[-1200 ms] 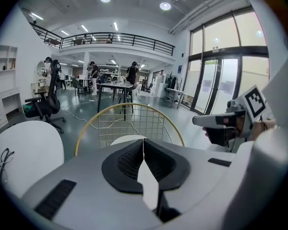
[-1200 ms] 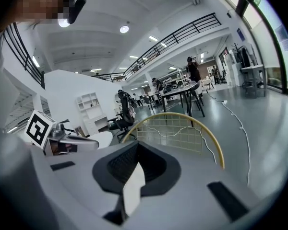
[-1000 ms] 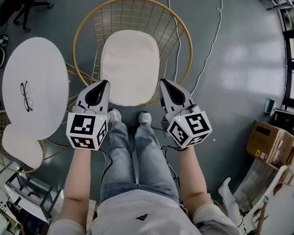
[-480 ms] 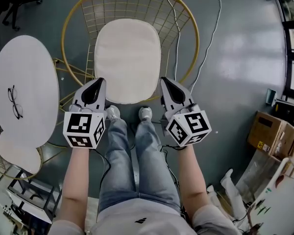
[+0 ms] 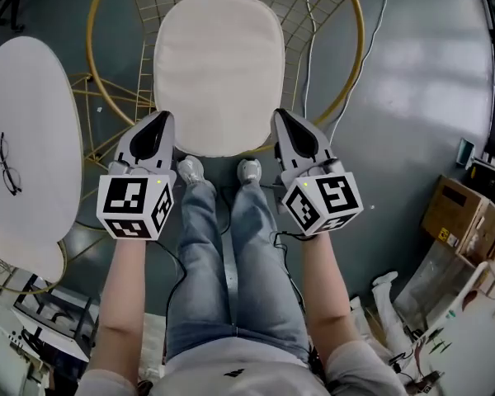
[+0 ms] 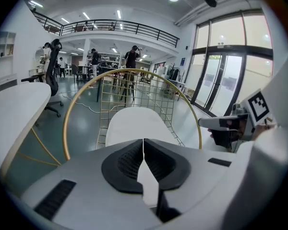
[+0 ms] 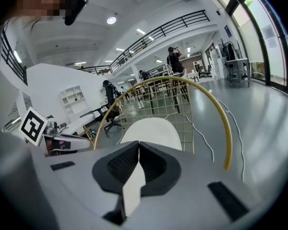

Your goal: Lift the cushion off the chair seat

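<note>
Plainly, we hold the left tool and the right tool side by side over our own knees, each pointing forward and downward at the chair, a round gold wire frame with a grid back. The cushion, cream and rounded at the corners, lies flat on the chair seat and has not been lifted. In the head view the left tool's tip sits just beside the cushion's near left corner and the right tool's tip just beside its near right corner, so that the near edge of the cushion runs between them; whether either tip touches the fabric we cannot tell. In the left gripper view the two dark pads of that tool meet along a thin line with nothing between them, and the cushion shows ahead, beyond the tips. The right gripper view shows the same for the right tool: jaws together, empty, the cushion in front. Our two shoes stand on the grey floor just short of the chair's front edge. To the left of the chair stands a white tabletop with a pair of glasses lying on it. A pale cable trails across the floor on the chair's right, and a cardboard box sits well apart at the right edge.
</note>
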A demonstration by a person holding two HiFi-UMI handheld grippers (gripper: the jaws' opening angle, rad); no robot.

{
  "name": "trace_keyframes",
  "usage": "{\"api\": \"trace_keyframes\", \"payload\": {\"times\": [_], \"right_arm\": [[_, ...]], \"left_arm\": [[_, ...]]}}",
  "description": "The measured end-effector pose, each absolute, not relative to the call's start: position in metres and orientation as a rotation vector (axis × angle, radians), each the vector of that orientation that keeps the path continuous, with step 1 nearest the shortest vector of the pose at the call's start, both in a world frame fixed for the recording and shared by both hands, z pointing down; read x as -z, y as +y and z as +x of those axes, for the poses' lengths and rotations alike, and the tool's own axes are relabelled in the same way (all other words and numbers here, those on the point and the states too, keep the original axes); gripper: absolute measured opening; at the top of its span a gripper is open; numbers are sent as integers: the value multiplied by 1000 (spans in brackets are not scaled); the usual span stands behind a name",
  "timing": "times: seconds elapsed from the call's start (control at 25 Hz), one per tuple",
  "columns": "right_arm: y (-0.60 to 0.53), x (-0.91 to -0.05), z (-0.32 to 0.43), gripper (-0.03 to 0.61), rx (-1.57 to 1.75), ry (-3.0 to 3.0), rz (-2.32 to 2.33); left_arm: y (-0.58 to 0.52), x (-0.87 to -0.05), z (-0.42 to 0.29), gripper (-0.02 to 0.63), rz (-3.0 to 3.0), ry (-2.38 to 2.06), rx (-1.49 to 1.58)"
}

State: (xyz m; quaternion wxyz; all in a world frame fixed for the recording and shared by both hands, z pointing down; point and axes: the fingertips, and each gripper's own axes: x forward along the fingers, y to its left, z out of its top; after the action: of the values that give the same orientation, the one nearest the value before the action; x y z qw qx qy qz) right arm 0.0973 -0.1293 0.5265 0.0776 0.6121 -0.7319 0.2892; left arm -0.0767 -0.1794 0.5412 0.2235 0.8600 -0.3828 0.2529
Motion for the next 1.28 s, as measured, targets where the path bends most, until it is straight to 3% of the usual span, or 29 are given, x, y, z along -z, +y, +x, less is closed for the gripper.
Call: {"api": "trace_keyframes", "payload": {"times": [0.68, 1.28], "right_arm": [[-129, -575, 99, 20, -968, -2111, 1839], [-139, -617, 107, 109, -1034, -2030, 1801]], "left_arm": [[-188, -594, -88, 17, 2299, -1050, -740], [-202, -640, -93, 137, 2195, -1075, -806]]}}
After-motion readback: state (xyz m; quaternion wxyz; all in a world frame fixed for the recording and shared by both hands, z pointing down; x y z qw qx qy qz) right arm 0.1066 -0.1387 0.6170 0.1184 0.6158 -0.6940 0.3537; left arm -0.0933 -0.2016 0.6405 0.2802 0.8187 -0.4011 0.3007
